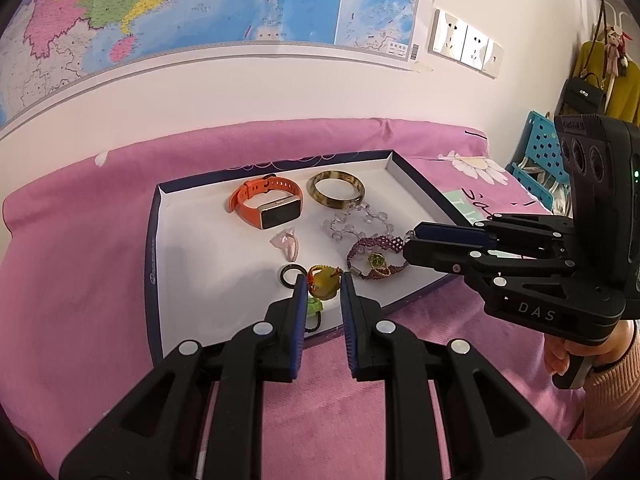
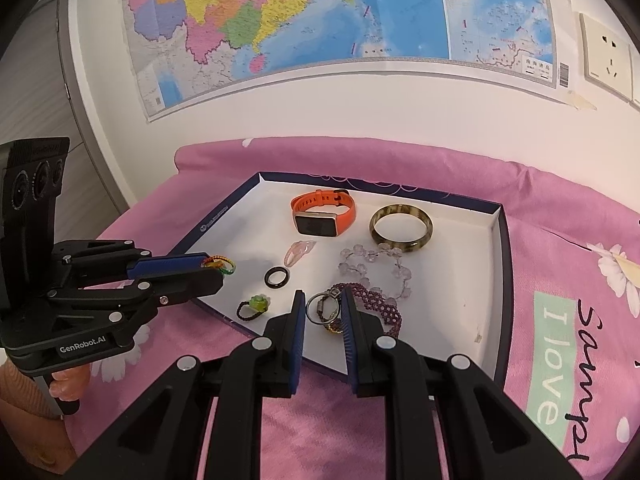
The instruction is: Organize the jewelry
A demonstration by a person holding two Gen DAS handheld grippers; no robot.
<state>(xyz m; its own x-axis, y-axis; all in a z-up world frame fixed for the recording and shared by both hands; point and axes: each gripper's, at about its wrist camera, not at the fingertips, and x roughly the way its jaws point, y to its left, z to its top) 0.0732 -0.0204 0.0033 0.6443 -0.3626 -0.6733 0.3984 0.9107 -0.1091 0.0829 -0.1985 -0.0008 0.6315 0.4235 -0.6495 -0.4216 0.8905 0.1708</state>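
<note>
A navy-rimmed white tray [image 1: 154, 248] [image 2: 500, 264] on a pink bedspread holds an orange smartwatch [image 1: 266, 206] [image 2: 322, 216], a brown bangle [image 1: 337, 193] [image 2: 401, 227], a clear bead bracelet [image 1: 356, 222] [image 2: 374, 268], a purple beaded bracelet [image 1: 374, 258] [image 2: 380, 308], a pink pendant [image 1: 288, 244] [image 2: 300, 252], a black ring [image 1: 291, 274] [image 2: 277, 278] and a green flower ring [image 2: 252, 307]. My left gripper [image 1: 324, 280] [image 2: 218, 270] is shut on a yellow pendant [image 1: 324, 282] with a coloured cord [image 2: 219, 265]. My right gripper [image 2: 323, 300] [image 1: 410, 242] is shut on the metal key ring [image 2: 322, 308] of the purple bracelet.
A wall map [image 1: 180, 12] and sockets [image 1: 466, 42] are behind the bed. A blue pegboard crate [image 1: 538, 156], a black handbag [image 1: 582, 96] and hanging clothes are at far right. The pink bedspread [image 2: 560, 320] has printed letters and daisies.
</note>
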